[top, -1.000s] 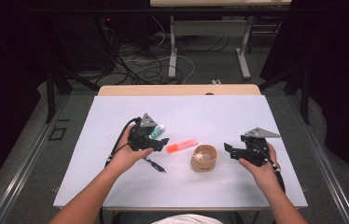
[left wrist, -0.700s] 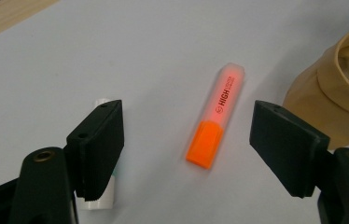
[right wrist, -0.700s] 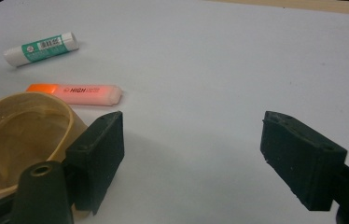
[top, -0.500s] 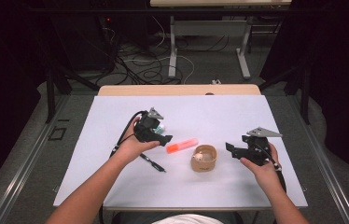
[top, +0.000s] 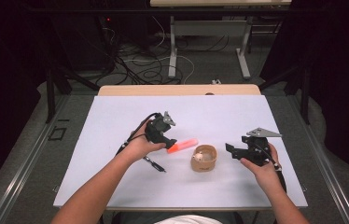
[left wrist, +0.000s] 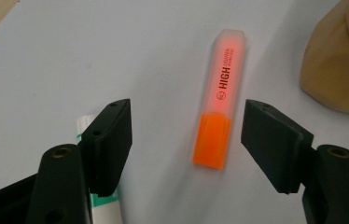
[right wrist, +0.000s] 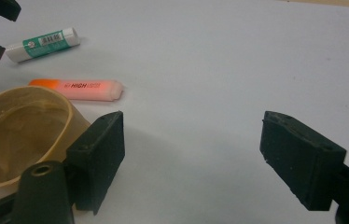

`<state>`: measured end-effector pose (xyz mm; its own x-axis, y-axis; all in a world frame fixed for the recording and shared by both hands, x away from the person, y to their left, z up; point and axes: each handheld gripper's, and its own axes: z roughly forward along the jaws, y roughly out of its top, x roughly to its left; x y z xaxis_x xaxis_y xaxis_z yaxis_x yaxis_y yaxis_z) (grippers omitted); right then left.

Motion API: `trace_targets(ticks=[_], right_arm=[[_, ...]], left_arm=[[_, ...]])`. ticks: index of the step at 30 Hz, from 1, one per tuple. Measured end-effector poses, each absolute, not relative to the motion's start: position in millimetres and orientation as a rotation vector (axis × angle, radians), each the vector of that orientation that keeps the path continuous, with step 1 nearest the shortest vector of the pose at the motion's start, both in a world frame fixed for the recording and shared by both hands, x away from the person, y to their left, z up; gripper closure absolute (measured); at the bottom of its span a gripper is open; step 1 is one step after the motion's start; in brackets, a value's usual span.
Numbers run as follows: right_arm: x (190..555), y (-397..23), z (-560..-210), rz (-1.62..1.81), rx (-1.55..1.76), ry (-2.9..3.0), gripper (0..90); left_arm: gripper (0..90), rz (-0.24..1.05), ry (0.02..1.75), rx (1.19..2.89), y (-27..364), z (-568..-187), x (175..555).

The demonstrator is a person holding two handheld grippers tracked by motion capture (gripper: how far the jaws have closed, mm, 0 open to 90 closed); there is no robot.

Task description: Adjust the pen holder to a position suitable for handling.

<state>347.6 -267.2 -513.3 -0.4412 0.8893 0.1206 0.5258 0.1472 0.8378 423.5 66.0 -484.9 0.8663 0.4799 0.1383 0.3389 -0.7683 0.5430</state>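
Both claws (top: 172,142) (top: 228,148) open, apart.

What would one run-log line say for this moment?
left claw: open, closing, straddling orange plastic highlighter | right claw: open, idle beside tan wooden cup | nothing held

The person is wearing a white top with both forearms bare, each black gripper (top: 169,141) (top: 231,149) showing blocky matte fingers (left wrist: 112,140), a cable trailing at 7 o'clock, a grey three-cornered plate topping it.
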Motion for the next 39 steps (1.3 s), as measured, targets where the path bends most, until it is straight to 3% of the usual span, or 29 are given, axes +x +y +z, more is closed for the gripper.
trace_targets(ticks=[19,29,39], right_arm=[[349,-264,-517,1.150,1.342,2.056,14.6],[350,-264,-519,1.121,1.360,2.043,3.8],[351,-264,-520,1.119,1.356,2.063,4.1]], left_arm=[[38.9,0.280,0.489,2.595,56,-505,429],[44.0,0.238,0.478,2.630,53,-511,431],[49.4,0.192,0.461,2.679,46,-522,431]])
